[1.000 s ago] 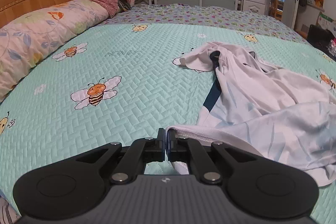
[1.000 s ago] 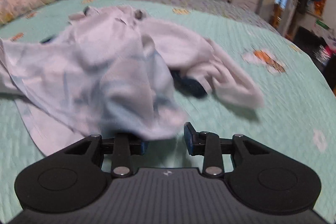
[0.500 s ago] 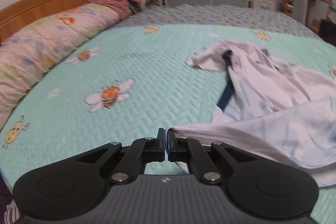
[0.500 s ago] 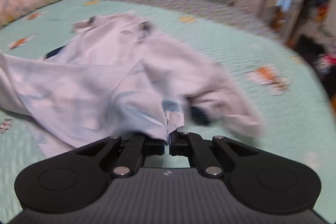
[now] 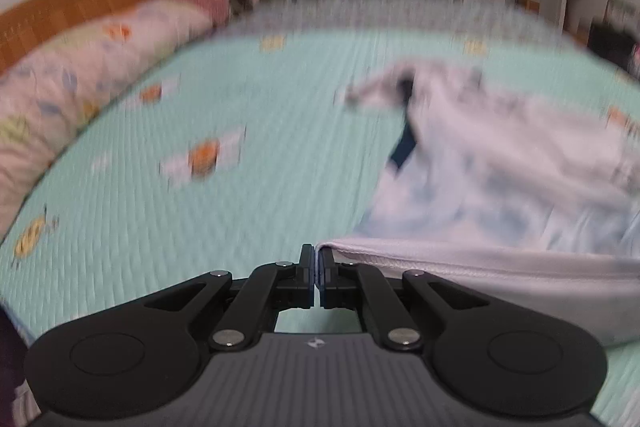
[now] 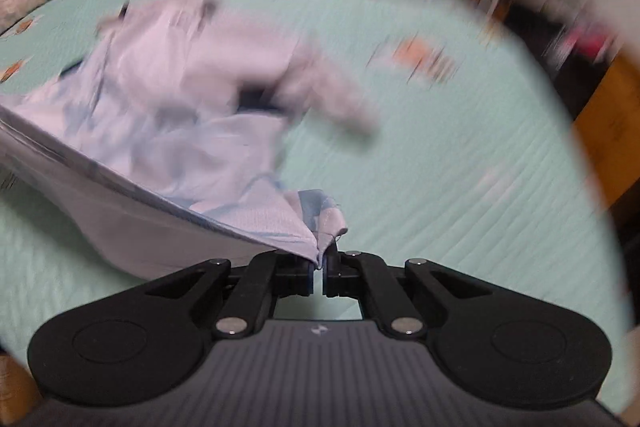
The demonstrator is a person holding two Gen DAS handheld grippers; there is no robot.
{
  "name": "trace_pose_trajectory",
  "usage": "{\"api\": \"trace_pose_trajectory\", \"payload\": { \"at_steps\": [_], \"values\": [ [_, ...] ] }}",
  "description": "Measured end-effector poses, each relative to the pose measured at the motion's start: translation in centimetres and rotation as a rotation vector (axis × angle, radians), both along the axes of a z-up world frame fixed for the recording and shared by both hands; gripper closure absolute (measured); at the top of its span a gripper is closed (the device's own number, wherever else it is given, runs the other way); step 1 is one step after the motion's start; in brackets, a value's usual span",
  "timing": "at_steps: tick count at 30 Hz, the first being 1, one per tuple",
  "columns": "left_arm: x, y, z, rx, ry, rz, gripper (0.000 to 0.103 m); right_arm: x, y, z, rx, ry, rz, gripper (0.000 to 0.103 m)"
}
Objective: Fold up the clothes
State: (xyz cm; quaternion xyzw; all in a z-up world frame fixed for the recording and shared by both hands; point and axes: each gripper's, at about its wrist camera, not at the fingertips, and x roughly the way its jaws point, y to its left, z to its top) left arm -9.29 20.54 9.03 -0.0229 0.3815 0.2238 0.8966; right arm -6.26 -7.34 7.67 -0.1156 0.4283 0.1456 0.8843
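The left tool pointed forward and low over the bed, its jaws pressed together on the hemmed edge of a pale shirt. From that pinch the hem ran taut to the right, lifted clear of the quilt, while the rest of the shirt lay crumpled toward the bed's right side. The right tool was held level in the same way, its jaws nearly closed on a bunched corner of the shirt, and the cloth stretched away from it to the left in a tight raised edge. Both views were blurred. To the left of the shirt the green quilt lay open as far as the long pillow along the wooden headboard. To the right of the shirt, bare quilt reached the bed's far right edge.
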Motion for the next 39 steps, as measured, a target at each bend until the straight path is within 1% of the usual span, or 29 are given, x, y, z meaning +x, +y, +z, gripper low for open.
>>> {"api": "trace_pose_trajectory", "payload": {
  "at_steps": [1, 2, 3, 5, 6, 7, 8, 10, 11, 12, 13, 15, 16, 17, 18, 20, 21, 24, 25, 26, 27, 30, 32, 34, 36, 38, 39],
  "values": [
    [0.0, 0.4, -0.8, -0.014, 0.029, 0.011, 0.102, 0.1, 0.1, -1.3, 0.026, 0.046, 0.004, 0.099],
    [0.0, 0.9, -1.4, -0.031, 0.057, 0.013, 0.101, 0.0, 0.3, -1.9, 0.049, 0.071, 0.012, 0.096],
    [-0.2, 1.3, -1.5, -0.044, 0.063, 0.02, 0.097, -0.1, 0.3, -2.3, 0.072, 0.091, 0.019, 0.093],
    [-0.6, 2.0, -1.5, -0.068, 0.071, 0.032, 0.087, -0.3, -0.2, -1.8, 0.113, 0.107, 0.036, 0.074],
    [-0.7, 2.4, -1.2, -0.073, 0.062, 0.048, 0.073, -0.2, -0.9, -1.4, 0.134, 0.12, 0.048, 0.067],
    [-0.9, 2.7, -0.9, -0.078, 0.053, 0.064, 0.06, -0.2, -1.7, -1.0, 0.153, 0.134, 0.061, 0.053],
    [-1.0, 2.8, -0.5, -0.08, 0.041, 0.072, 0.057, -0.4, -2.5, -0.6, 0.166, 0.146, 0.07, 0.048],
    [-1.1, 3.1, 0.1, -0.083, 0.017, 0.088, 0.057, -1.0, -4.8, 0.3, 0.194, 0.143, 0.032, 0.047],
    [-1.1, 3.3, 0.5, -0.084, 0.005, 0.096, 0.057, -1.1, -6.1, 0.5, 0.225, 0.146, -0.009, 0.047],
    [-1.1, 3.2, 0.6, -0.084, 0.011, 0.114, 0.055, -1.0, -7.4, 0.7, 0.266, 0.141, -0.06, 0.047],
    [-1.0, 3.2, 0.6, -0.084, 0.018, 0.133, 0.047, -0.9, -8.7, 0.9, 0.308, 0.136, -0.11, 0.047],
    [-0.8, 3.0, 0.7, -0.083, 0.031, 0.17, 0.039, -0.5, -10.8, 1.1, 0.38, 0.12, -0.215, 0.047],
    [-0.7, 3.1, 0.6, -0.091, 0.055, 0.173, 0.038, -0.1, -11.2, 1.0, 0.4, 0.11, -0.261, 0.047],
    [-0.7, 3.1, 0.5, -0.1, 0.079, 0.176, 0.038, 0.3, -11.6, 0.9, 0.417, 0.099, -0.3, 0.047],
    [-0.9, 3.1, 0.4, -0.107, 0.086, 0.177, 0.038, 0.9, -11.4, 0.8, 0.425, 0.085, -0.317, 0.047],
    [-1.4, 3.3, 0.4, -0.113, 0.102, 0.192, 0.037, 2.4, -10.4, 0.4, 0.419, 0.061, -0.324, 0.047],
    [-1.7, 3.6, 0.4, -0.115, 0.116, 0.207, 0.035, 3.2, -9.9, 0.3, 0.411, 0.053, -0.328, 0.047],
    [-2.4, 4.7, 0.5, -0.167, 0.137, 0.244, 0.03, 5.7, -8.4, -0.3, 0.426, 0.051, -0.333, 0.047],
    [-2.6, 5.0, 0.5, -0.205, 0.147, 0.246, 0.029, 6.4, -8.0, -0.5, 0.437, 0.056, -0.334, 0.046],
    [-2.7, 5.6, 0.4, -0.28, 0.155, 0.241, 0.028, 7.2, -7.6, -0.8, 0.448, 0.062, -0.334, 0.046],
    [-3.0, 6.3, 0.2, -0.388, 0.148, 0.231, 0.029, 7.9, -7.2, -1.1, 0.459, 0.067, -0.334, 0.046],
    [-4.7, 7.5, 0.9, -0.547, 0.032, 0.195, 0.029, 9.3, -6.3, -1.9, 0.494, 0.091, -0.339, 0.045],
    [-5.5, 7.2, 2.5, -0.489, -0.035, 0.17, 0.029, 10.1, -6.2, -2.5, 0.513, 0.1, -0.363, 0.044],
    [-5.6, 6.2, 4.2, -0.404, -0.079, 0.128, 0.029, 10.6, -6.2, -2.8, 0.52, 0.099, -0.385, 0.043],
    [-4.4, 4.9, 4.7, -0.366, -0.078, 0.082, 0.029, 11.3, -5.9, -2.8, 0.507, 0.077, -0.394, 0.043],
    [-3.2, 3.5, 5.2, -0.329, -0.076, 0.035, 0.029, 12.2, -5.4, -2.4, 0.477, 0.035, -0.391, 0.043],
    [-2.1, 2.9, 4.6, -0.343, -0.07, 0.014, 0.029, 12.8, -5.1, -2.2, 0.462, 0.01, -0.385, 0.042]
  ]
}}
